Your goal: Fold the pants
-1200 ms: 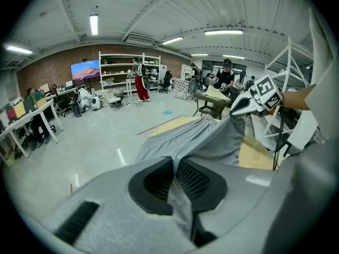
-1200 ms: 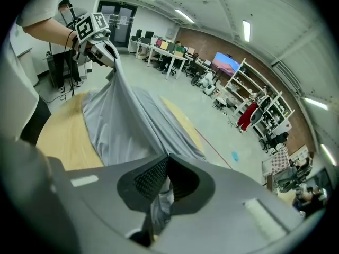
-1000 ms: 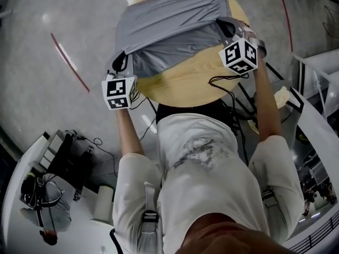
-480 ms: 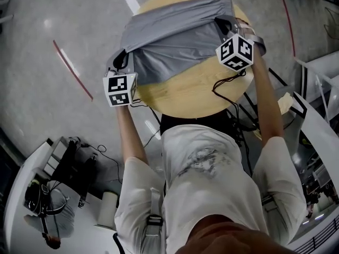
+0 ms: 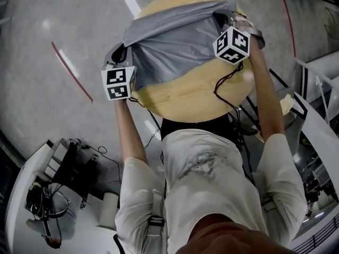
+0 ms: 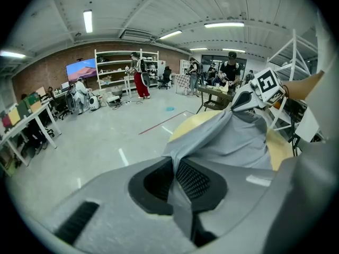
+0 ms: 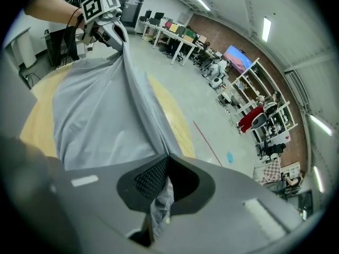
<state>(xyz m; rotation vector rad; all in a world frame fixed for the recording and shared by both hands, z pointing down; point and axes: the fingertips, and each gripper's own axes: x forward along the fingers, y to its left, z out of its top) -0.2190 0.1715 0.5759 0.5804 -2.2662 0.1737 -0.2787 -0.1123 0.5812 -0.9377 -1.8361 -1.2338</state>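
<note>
Grey pants [image 5: 169, 38] lie spread over the far half of a round wooden table [image 5: 196, 94], with the near part lifted and stretched between my two grippers. My left gripper [image 5: 121, 54] is shut on the pants' left edge at the table's left rim; cloth runs out from its closed jaws in the left gripper view [image 6: 175, 176]. My right gripper [image 5: 225, 20] is shut on the pants' right edge near the table's far right, and the fabric [image 7: 106, 115] hangs taut from its pinched jaws [image 7: 161, 168] toward the other gripper [image 7: 108, 23].
The table's near half is bare wood. Black cables [image 5: 225, 91] trail over its right edge. A red line [image 5: 71, 70] marks the floor at left. A white frame [image 5: 318, 83] stands at right, and a cart with gear [image 5: 58, 179] at lower left.
Both grippers have moved away from me across the table and lower, carrying the held edge of the pants further over the cloth beneath. More bare wood shows near me.
</note>
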